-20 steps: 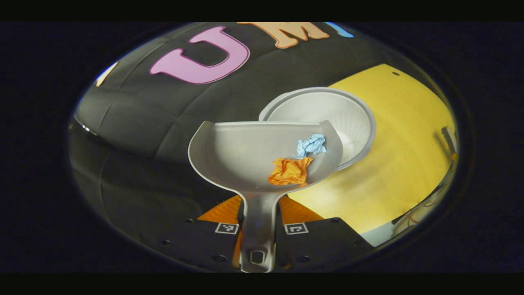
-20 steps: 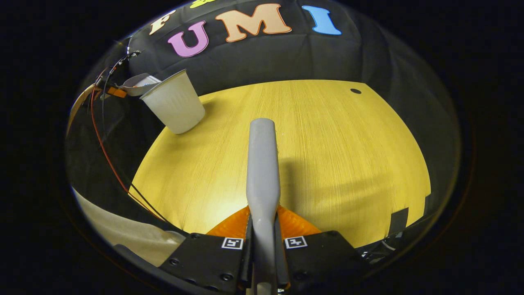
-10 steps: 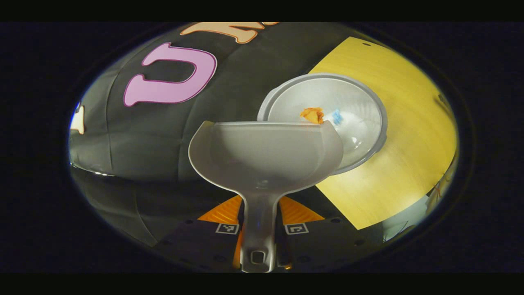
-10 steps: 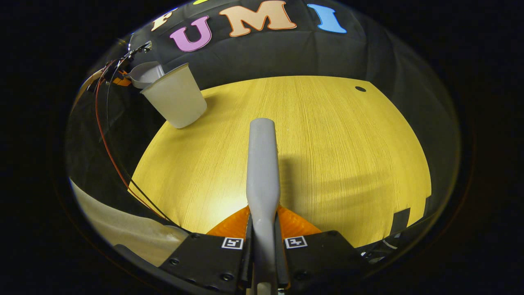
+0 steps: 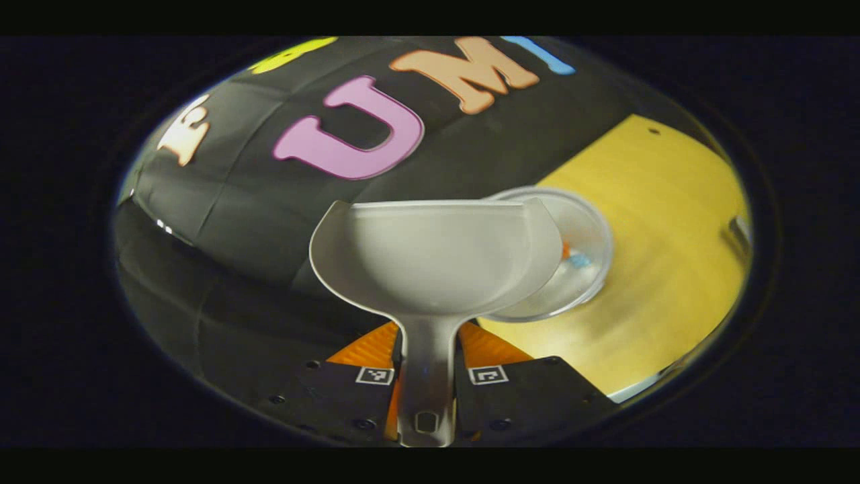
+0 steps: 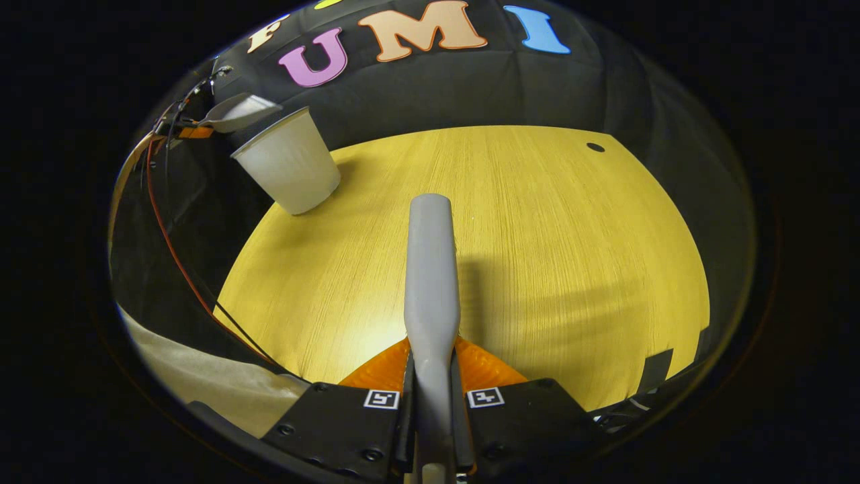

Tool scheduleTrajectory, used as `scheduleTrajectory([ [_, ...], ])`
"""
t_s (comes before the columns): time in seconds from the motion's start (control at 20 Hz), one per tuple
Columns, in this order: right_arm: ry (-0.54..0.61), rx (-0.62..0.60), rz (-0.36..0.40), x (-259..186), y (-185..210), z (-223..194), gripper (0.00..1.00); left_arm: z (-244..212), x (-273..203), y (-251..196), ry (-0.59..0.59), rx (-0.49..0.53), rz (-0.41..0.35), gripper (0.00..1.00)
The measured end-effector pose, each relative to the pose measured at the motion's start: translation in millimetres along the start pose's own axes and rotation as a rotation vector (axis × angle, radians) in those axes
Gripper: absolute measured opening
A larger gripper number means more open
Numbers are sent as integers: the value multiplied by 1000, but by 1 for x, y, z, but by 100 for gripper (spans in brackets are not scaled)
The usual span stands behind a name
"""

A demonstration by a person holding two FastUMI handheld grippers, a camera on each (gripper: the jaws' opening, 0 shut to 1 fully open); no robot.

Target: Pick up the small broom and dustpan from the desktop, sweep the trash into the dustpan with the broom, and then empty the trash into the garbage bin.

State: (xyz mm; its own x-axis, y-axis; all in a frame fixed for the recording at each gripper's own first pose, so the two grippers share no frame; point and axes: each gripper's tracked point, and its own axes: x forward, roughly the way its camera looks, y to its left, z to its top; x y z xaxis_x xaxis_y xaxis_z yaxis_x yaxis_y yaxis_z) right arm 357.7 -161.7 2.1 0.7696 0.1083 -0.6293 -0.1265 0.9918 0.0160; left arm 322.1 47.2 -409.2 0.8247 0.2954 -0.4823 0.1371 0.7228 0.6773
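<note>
My left tongs (image 5: 425,373) pinch the empty dustpan (image 5: 433,259) handle; the bin (image 5: 578,255) at 3 o'clock holds trash (image 5: 576,258). My right tongs (image 6: 433,396) pinch the broom (image 6: 431,282).

No readable text or label; only square coded markers (image 6: 381,399) on the hand-held gripper.

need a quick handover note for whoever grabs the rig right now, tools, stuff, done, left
Left tool: shut on the dustpan handle; the pan is empty, held beside the garbage bin.
Right tool: shut on the broom handle, above the desktop.
Done: orange and blue trash lies in the bin.
Left: probably nothing but setting both down.
</note>
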Motion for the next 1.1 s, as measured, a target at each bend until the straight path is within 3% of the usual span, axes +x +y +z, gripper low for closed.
scheduleTrajectory([
  [0.25, 4, -57, 35, -9, 0, 13, 21, 42, -61, -112, -265, -189, -195, 24],
  [0.35, -2, -64, 33, -14, -9, 14, 21, 40, -66, -157, -295, -257, -218, 26],
  [0.7, -5, 0, -19, -4, -31, 21, 21, -28, -21, -315, -153, -346, -248, 27],
  [1.1, 29, 44, -81, 23, -28, 25, 22, -123, 15, -422, 74, -519, -319, 26],
])
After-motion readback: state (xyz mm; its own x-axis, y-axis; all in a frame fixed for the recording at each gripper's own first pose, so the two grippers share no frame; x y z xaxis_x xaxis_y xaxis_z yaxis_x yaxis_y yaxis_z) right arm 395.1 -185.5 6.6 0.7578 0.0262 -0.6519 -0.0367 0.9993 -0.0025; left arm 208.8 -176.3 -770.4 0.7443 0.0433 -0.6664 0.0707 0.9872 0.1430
